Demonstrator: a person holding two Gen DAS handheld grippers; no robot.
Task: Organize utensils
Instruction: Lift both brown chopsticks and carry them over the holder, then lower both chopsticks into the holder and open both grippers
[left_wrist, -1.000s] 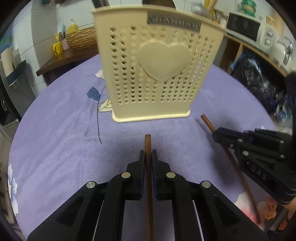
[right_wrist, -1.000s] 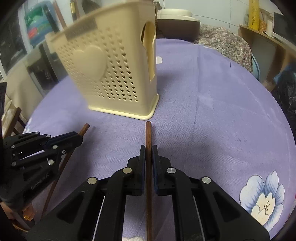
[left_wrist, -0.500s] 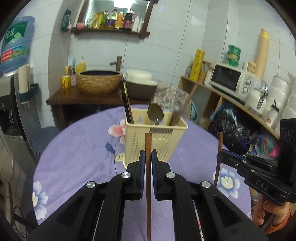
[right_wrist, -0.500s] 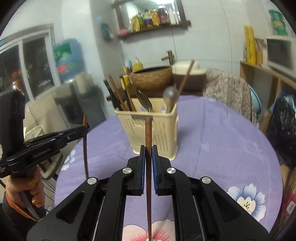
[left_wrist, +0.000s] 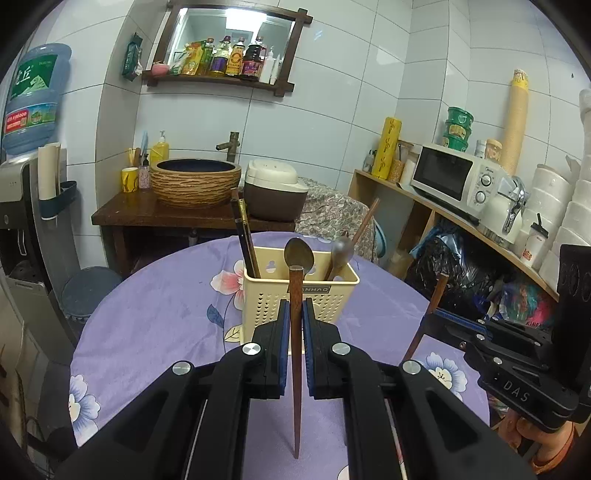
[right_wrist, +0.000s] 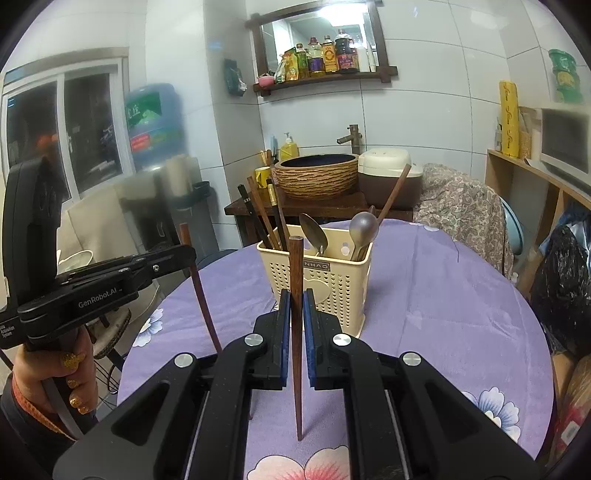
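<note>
Left gripper (left_wrist: 295, 317) and right gripper (right_wrist: 295, 310) each clamp 1 chopstick (left_wrist: 295, 354) upright, near the holder (left_wrist: 321, 295).

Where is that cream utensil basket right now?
The cream basket stands in the middle of the purple tablecloth, straight ahead of both grippers in both wrist views, with spoons and chopsticks inside it.

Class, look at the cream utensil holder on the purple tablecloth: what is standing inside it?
Inside the utensil holder stand two metal spoons, bowls upward, several dark chopsticks on one side, and one brown stick leaning out. Their lower ends are hidden behind its perforated wall.
</note>
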